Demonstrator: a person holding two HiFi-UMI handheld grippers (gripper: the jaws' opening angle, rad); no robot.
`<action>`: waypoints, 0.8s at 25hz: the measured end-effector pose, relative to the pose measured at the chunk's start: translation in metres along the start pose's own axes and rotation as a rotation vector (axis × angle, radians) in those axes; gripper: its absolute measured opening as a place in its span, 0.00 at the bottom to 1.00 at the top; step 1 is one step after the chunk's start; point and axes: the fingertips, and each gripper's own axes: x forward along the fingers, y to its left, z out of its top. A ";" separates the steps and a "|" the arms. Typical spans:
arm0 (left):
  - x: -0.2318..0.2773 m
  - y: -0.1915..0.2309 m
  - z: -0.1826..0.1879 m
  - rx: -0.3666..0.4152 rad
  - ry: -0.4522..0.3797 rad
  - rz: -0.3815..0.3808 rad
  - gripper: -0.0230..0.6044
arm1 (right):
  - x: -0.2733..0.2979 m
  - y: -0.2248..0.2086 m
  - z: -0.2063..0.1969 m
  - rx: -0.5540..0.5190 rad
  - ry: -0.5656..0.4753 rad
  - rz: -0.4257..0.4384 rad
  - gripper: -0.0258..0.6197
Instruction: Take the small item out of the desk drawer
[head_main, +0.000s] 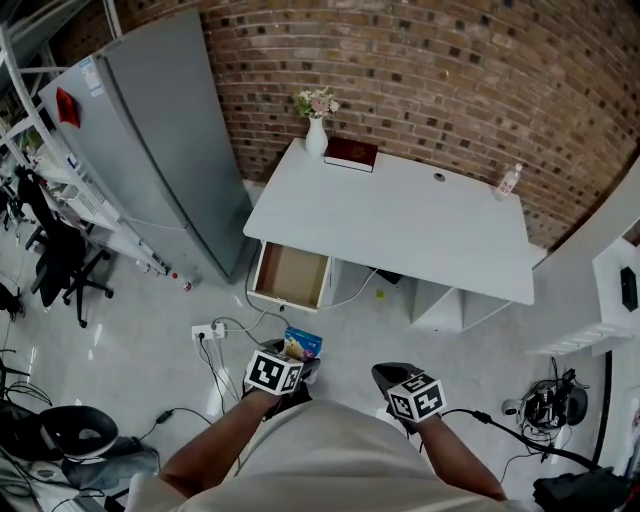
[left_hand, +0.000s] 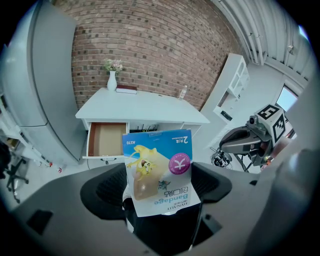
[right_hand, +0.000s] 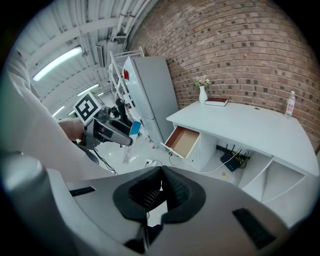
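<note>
A small blue and white bandage packet (left_hand: 159, 170) stands between the pads of my left gripper (left_hand: 159, 192), which is shut on it. In the head view the packet (head_main: 301, 345) sticks out ahead of the left gripper (head_main: 290, 362), over the floor in front of the desk. The desk drawer (head_main: 291, 275) hangs pulled out at the left of the white desk (head_main: 400, 215), and its brown inside (left_hand: 106, 139) looks bare. My right gripper (right_hand: 159, 192) is shut with nothing in it and shows in the head view (head_main: 390, 376) beside the left one.
A grey cabinet (head_main: 165, 140) stands left of the desk. On the desk are a vase of flowers (head_main: 316, 125), a dark red book (head_main: 351, 153) and a small bottle (head_main: 508, 181). A power strip and cables (head_main: 210, 332) lie on the floor. An office chair (head_main: 60, 262) stands far left.
</note>
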 end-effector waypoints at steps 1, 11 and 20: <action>-0.001 0.000 -0.001 -0.001 0.000 -0.001 0.67 | 0.000 0.001 0.001 -0.002 0.001 0.001 0.09; 0.001 0.001 -0.006 -0.013 0.000 -0.002 0.67 | 0.003 0.005 0.005 -0.029 -0.003 0.011 0.09; 0.004 0.006 -0.009 -0.023 0.012 -0.002 0.67 | 0.008 0.007 0.007 -0.035 0.002 0.021 0.09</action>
